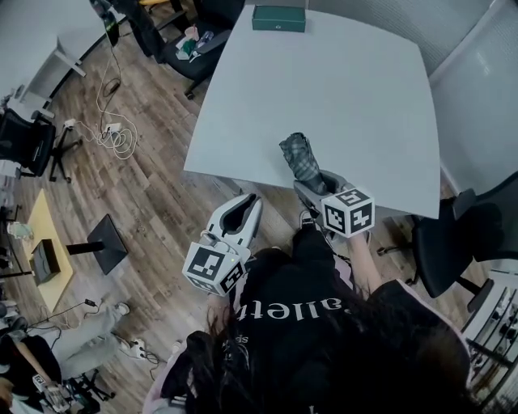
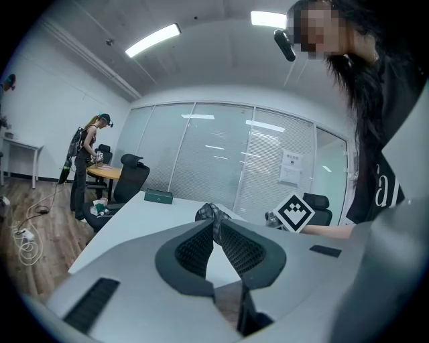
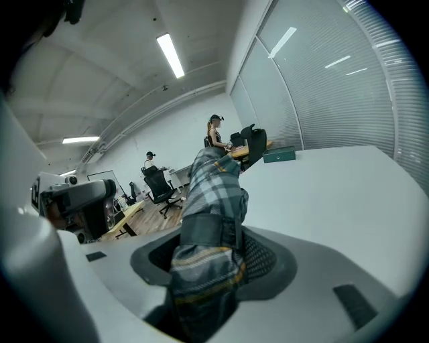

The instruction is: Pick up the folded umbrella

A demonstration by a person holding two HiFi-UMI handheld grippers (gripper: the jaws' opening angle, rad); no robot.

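The folded umbrella (image 1: pixel 301 158), grey plaid with a strap round it, sticks out over the near edge of the white table (image 1: pixel 324 89). My right gripper (image 1: pixel 312 182) is shut on its lower part. In the right gripper view the umbrella (image 3: pixel 211 181) rises from between the jaws of that gripper (image 3: pixel 214 241) and fills them. My left gripper (image 1: pixel 243 212) hangs off the table's near left corner, over the wood floor, shut with nothing in it. In the left gripper view its tips (image 2: pixel 214 226) meet, and the umbrella (image 2: pixel 208 212) shows just beyond them.
A dark green box (image 1: pixel 278 18) lies at the table's far edge. A black office chair (image 1: pixel 453 242) stands right of me, another (image 1: pixel 194 48) at the table's far left. Cables (image 1: pixel 113 133) lie on the floor. A person (image 2: pixel 87 161) stands by a far desk.
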